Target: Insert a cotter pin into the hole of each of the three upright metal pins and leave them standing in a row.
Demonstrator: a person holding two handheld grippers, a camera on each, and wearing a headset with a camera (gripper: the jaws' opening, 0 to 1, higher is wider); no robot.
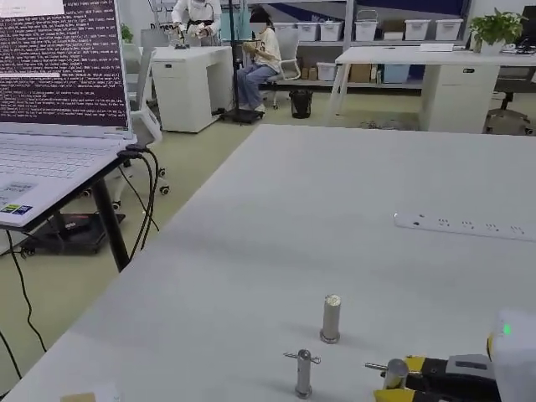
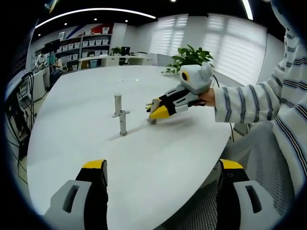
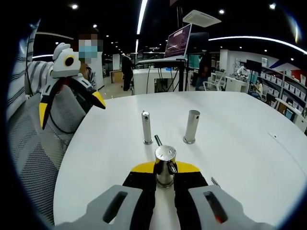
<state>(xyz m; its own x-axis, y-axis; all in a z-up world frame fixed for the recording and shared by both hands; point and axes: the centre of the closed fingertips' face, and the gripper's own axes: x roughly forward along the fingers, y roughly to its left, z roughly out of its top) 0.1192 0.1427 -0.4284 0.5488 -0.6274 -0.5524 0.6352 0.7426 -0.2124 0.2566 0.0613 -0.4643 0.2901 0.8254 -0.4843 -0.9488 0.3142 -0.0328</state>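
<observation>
White workbench [image 1: 352, 218], open office behind; short polished steel pin [image 3: 165, 154] stands near the front edge, pinched at its shank by the right gripper [image 3: 165, 171], thin cotter pin [image 3: 158, 140] poking from it; second pin [image 3: 146, 127] and third pin [image 3: 192, 126] just beyond; left gripper [image 2: 162, 167] spread, empty; pin likely stiff, slick, tippy: hold low, below the hole.

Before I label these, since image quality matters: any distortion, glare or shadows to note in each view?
Head view: straight lines, even light, faint shadows by the pins, right gripper cut by the frame edge. Left gripper view: fisheye curves the table edge, windows very bright. Right gripper view: fisheye too, ceiling lights glare.
</observation>
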